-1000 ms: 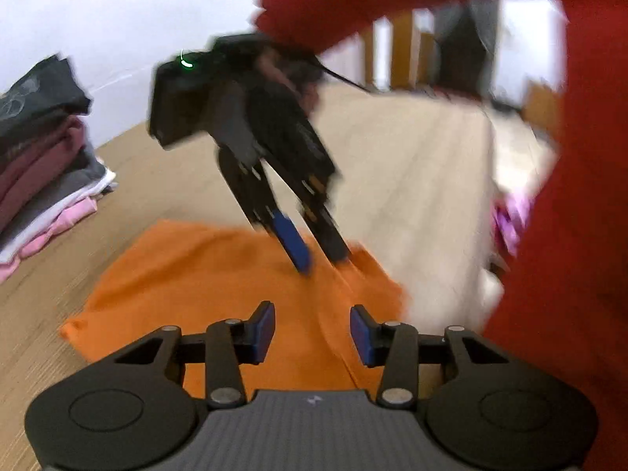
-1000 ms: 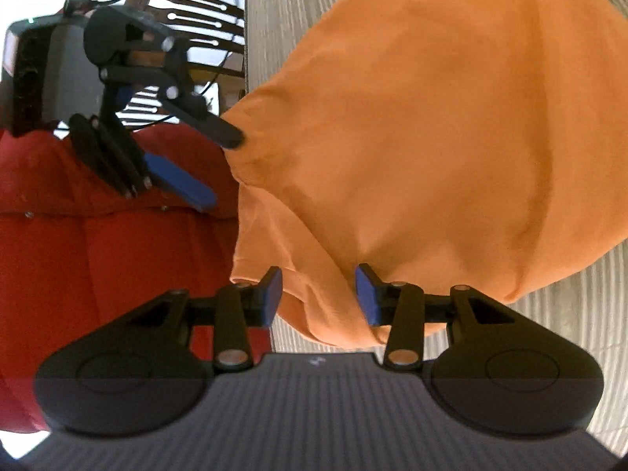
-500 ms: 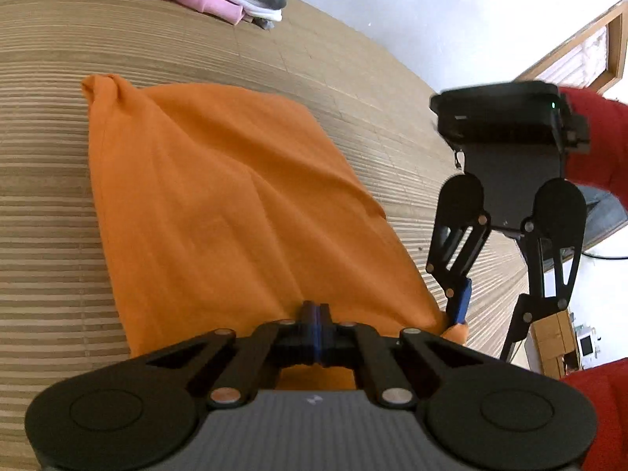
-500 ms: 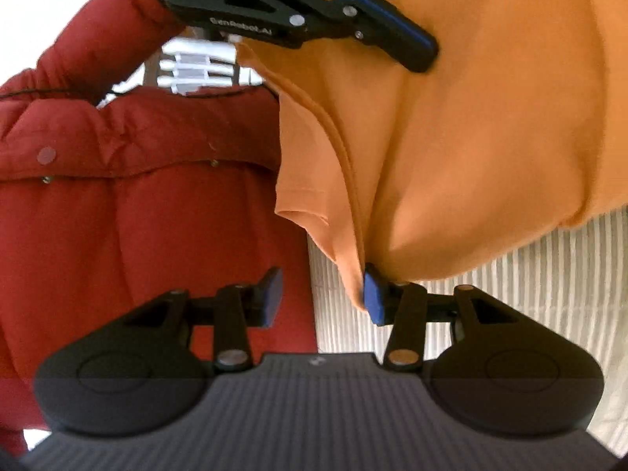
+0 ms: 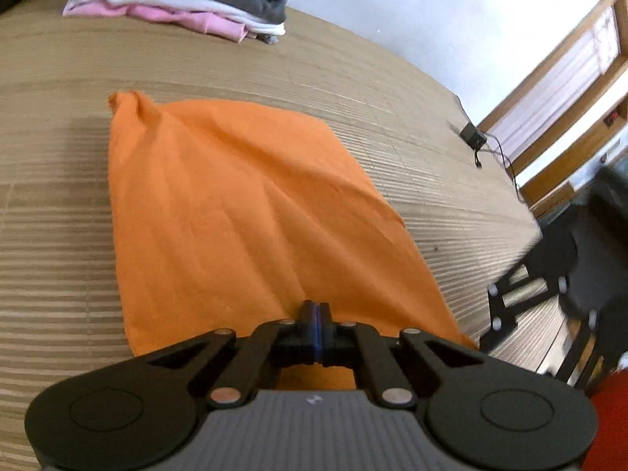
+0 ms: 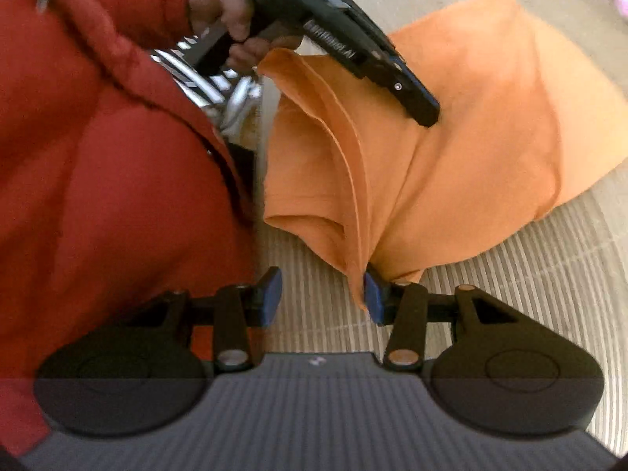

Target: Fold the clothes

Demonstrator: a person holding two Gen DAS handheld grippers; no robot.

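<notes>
Left wrist view showed a ribbed tan mat [image 5: 392,90] spread wide as the work surface, with a stack of folded clothes [image 5: 188,11] at its far edge. An orange garment [image 5: 243,212] lay on the mat, partly folded, running from a bunched far corner down to the near edge under the camera. A person in a red padded jacket [image 6: 98,196] stood at the garment's near side.

Step in hand, as judged: securing the near edge at two points ahead of the next fold. Only one point was secured.

The left gripper [image 5: 314,327] had its jaws fully together on the near hem of the orange garment, cloth pinched between the blue pads; the right wrist view showed that tool slanting down onto the fabric.

The right gripper [image 6: 322,294] stood about half open and held nothing. Its right pad [image 6: 373,298] touched the hanging corner of the garment; its left pad was clear, over bare mat.

Next move, as judged: shift the right gripper sideways so the corner sits between both pads, close, then carry both grips together over the far edge. A pinch catching only one layer of cloth risks a crooked fold.
</notes>
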